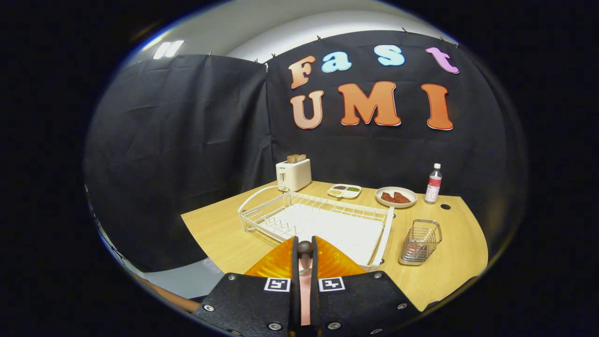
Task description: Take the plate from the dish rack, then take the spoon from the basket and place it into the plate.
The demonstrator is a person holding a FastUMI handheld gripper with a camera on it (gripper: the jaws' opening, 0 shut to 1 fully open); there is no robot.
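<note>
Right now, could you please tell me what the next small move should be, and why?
I'd probably lower a little and open the jaws. The gripper is shut on the spoon, which sits directly over the orange plate. The plate is already out of the dish rack. Releasing here should land the spoon in the plate.

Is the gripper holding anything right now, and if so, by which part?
Yes: the gripper is shut on the spoon, both fingers pressing its pink handle just below the dark knob end, above the orange plate.
</note>
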